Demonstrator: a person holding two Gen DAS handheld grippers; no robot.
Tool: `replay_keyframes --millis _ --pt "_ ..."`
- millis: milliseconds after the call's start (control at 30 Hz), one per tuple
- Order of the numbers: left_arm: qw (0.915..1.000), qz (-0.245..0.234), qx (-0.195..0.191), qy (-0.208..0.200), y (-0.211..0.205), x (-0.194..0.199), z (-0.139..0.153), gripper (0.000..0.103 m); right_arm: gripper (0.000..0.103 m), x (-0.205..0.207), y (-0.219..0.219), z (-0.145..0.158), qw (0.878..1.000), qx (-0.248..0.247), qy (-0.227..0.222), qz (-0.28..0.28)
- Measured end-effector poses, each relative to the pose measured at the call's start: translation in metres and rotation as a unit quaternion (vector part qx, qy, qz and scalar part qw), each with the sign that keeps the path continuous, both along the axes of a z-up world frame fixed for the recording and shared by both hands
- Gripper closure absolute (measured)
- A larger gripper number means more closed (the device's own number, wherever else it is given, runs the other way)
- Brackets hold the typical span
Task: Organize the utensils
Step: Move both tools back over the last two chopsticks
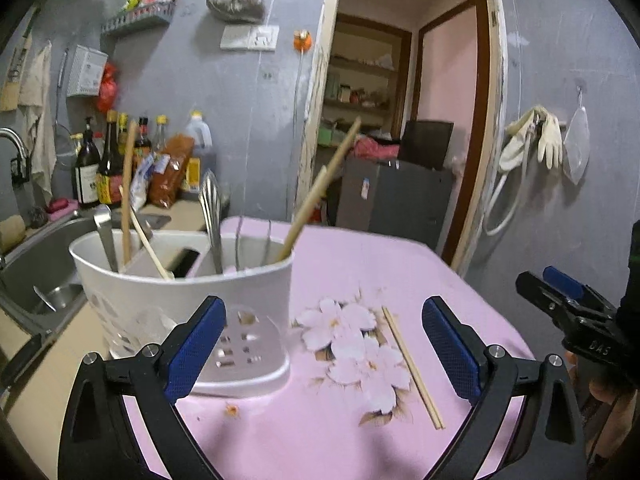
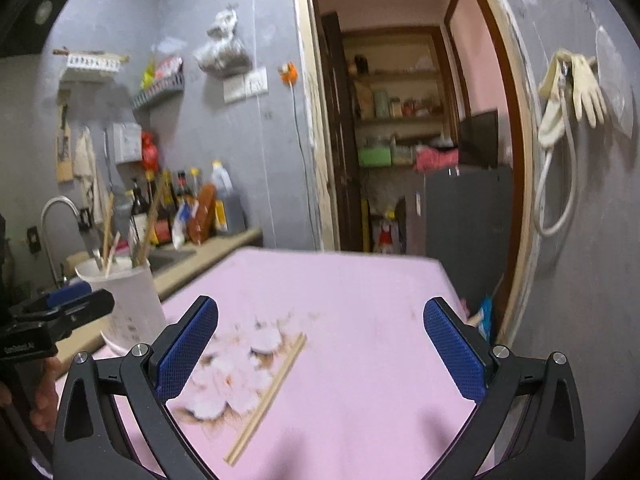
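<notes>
We held left gripper [image 1: 322,346] over pink flowered table [image 1: 360,256], blue fingers [image 1: 196,354] wide apart, nothing between them. Right gripper [image 2: 320,350] same: fingers [image 2: 186,354] wide apart, nothing held. Pair of thin wooden chopsticks [image 1: 413,368] lay flat on table, side by side, touching, near flower print. White plastic utensil holder [image 1: 192,300] stood at table's left edge, near sink, with metal spoons [image 1: 212,216] and wooden sticks [image 1: 320,190] upright inside.
</notes>
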State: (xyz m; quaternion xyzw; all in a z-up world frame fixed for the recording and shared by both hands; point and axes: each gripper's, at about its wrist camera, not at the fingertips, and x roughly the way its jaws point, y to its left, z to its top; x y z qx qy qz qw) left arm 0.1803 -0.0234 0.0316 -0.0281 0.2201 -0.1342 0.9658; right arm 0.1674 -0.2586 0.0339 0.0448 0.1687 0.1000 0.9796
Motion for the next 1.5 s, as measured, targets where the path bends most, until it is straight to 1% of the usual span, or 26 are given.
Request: replay_keyframes --millis 167,233,300,333,400,433,467,567,667,733,767,800,933,1067,1133,1167,1233,1333,1367,1400,1433,1467,1500 --pt "0.9985 -0.008 0.029 0.046 -0.011 0.01 -0.017 0.007 0.0 0.013 0.001 -0.015 0.998 -0.01 0.058 0.007" --pt "0.997 -0.014 0.036 0.067 -0.013 0.015 -0.024 0.007 0.004 0.016 0.001 -0.021 0.997 -0.011 0.076 0.015" --pt "0.9954 -0.011 0.041 0.087 -0.014 0.02 -0.03 0.007 0.013 0.018 0.004 -0.027 0.995 -0.017 0.093 0.021" --pt "0.994 -0.01 0.044 0.099 -0.014 0.023 -0.033 0.007 0.016 0.02 0.005 -0.029 0.994 -0.02 0.101 0.024" --pt "0.9913 -0.009 0.047 0.123 -0.014 0.028 -0.039 0.007 0.027 0.023 0.007 -0.035 0.992 -0.023 0.12 0.029" --pt "0.9896 -0.007 0.048 0.136 -0.013 0.031 -0.043 0.007 0.029 0.025 0.009 -0.038 0.991 -0.024 0.129 0.033" --pt "0.9886 -0.006 0.047 0.143 -0.013 0.032 -0.046 0.007 0.033 0.027 0.011 -0.041 0.989 -0.028 0.141 0.037" --pt "0.9852 -0.007 0.047 0.165 -0.012 0.037 -0.054 0.008 0.04 0.033 0.019 -0.05 0.983 -0.041 0.172 0.052" --pt "0.9819 -0.009 0.046 0.184 -0.011 0.041 -0.06 0.013 0.047 0.039 0.028 -0.058 0.976 -0.058 0.199 0.068" --pt "0.9798 -0.009 0.046 0.194 -0.011 0.044 -0.064 0.016 0.049 0.043 0.035 -0.062 0.972 -0.071 0.213 0.075" --pt "0.9784 -0.009 0.045 0.201 -0.01 0.045 -0.066 0.02 0.051 0.044 0.039 -0.065 0.969 -0.079 0.221 0.08" --pt "0.9771 -0.009 0.044 0.208 -0.009 0.046 -0.068 0.023 0.051 0.046 0.042 -0.067 0.967 -0.084 0.226 0.083" --pt "0.9741 -0.008 0.033 0.224 -0.006 0.05 -0.069 0.029 0.051 0.053 0.052 -0.076 0.958 -0.106 0.251 0.091" --pt "0.9722 -0.016 0.018 0.233 -0.004 0.052 -0.068 0.032 0.051 0.058 0.054 -0.077 0.956 -0.102 0.26 0.092" --pt "0.9711 -0.02 0.017 0.237 -0.005 0.052 -0.067 0.036 0.051 0.064 0.055 -0.077 0.955 -0.102 0.264 0.088" --pt "0.9706 -0.021 0.017 0.239 -0.005 0.053 -0.067 0.041 0.052 0.066 0.055 -0.077 0.955 -0.103 0.265 0.086" --pt "0.9696 -0.023 0.016 0.243 -0.007 0.053 -0.067 0.045 0.053 0.07 0.056 -0.078 0.954 -0.117 0.265 0.081" --pt "0.9678 -0.033 0.014 0.249 -0.011 0.054 -0.066 0.049 0.058 0.074 0.059 -0.079 0.95 -0.139 0.265 0.086" --pt "0.9672 -0.037 0.013 0.251 -0.013 0.055 -0.065 0.052 0.065 0.073 0.059 -0.078 0.95 -0.146 0.263 0.087" --pt "0.9664 -0.043 0.013 0.253 -0.015 0.056 -0.065 0.057 0.076 0.072 0.06 -0.078 0.949 -0.155 0.26 0.089" --pt "0.9655 -0.048 0.014 0.256 -0.017 0.057 -0.064 0.059 0.08 0.071 0.059 -0.077 0.949 -0.161 0.258 0.089" --pt "0.964 -0.055 0.014 0.26 -0.02 0.059 -0.064 0.064 0.087 0.07 0.057 -0.077 0.948 -0.164 0.257 0.088" --pt "0.9625 -0.061 0.013 0.264 -0.022 0.061 -0.063 0.068 0.092 0.069 0.054 -0.077 0.948 -0.165 0.259 0.088"
